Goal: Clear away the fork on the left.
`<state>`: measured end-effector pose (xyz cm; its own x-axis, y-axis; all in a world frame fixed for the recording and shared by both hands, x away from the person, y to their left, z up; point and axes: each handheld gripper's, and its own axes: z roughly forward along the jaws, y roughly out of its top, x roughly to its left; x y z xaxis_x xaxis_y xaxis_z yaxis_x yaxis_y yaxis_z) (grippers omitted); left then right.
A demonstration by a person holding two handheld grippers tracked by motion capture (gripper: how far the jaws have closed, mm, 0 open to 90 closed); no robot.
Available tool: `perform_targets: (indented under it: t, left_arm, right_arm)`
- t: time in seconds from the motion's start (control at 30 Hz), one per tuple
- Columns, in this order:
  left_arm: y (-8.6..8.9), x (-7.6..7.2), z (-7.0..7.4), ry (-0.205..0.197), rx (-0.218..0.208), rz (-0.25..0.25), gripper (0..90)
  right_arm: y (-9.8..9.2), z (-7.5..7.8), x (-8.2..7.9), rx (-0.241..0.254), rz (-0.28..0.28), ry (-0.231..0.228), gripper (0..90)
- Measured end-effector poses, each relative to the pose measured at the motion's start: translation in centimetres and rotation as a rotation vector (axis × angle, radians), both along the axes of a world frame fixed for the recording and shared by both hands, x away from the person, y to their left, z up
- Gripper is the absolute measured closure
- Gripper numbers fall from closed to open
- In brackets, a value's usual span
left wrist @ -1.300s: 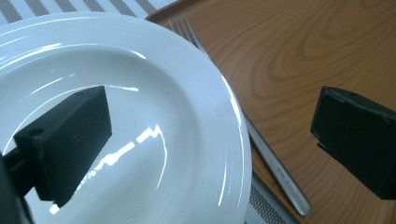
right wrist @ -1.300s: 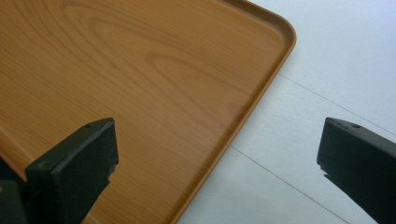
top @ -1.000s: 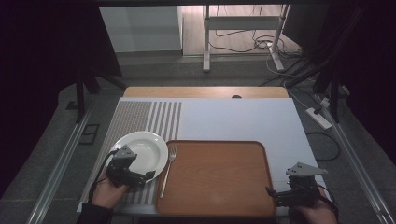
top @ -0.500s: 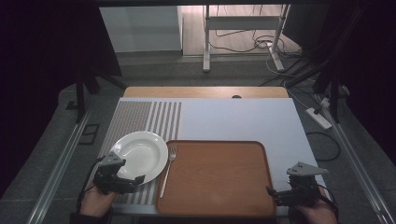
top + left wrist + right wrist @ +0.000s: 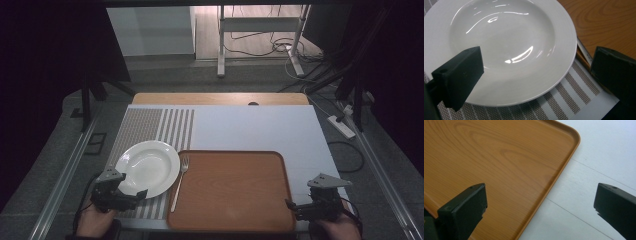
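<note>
A white deep plate (image 5: pixel 147 167) lies on a striped placemat (image 5: pixel 150 125) at the table's left. A silver fork (image 5: pixel 180 181) lies between the plate and a brown wooden tray (image 5: pixel 230 190), which is bare. My left gripper (image 5: pixel 136 196) is at the plate's near edge, open. In the left gripper view its jaws straddle the plate (image 5: pixel 501 45) rim, holding nothing (image 5: pixel 536 62). My right gripper (image 5: pixel 292 209) stands open at the tray's near right corner. In the right gripper view one jaw is over the tray (image 5: pixel 499 157), the other over the white table, with its midpoint (image 5: pixel 540 195) near the tray's edge.
The white tabletop (image 5: pixel 260 127) stretches behind the tray, with a wooden strip (image 5: pixel 220 98) along the far edge. Beyond the table are desk legs and cables on the floor (image 5: pixel 280 47). A power strip (image 5: pixel 341 126) lies to the right.
My left gripper has drawn back left and toward the table's front edge, off the plate's rim. The right gripper, plate, fork and tray have not moved.
</note>
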<state>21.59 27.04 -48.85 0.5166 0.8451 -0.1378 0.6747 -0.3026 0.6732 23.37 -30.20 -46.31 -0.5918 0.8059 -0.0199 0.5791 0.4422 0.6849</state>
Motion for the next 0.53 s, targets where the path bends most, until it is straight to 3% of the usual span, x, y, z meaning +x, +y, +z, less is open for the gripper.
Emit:
perform_targets:
  t: [0.53]
  left_arm:
    - [0.53,-0.52,0.00,0.002,0.000,0.003,0.0]
  right_arm:
    - [0.00,-0.01,0.06,-0.003,-0.005,0.004,0.0]
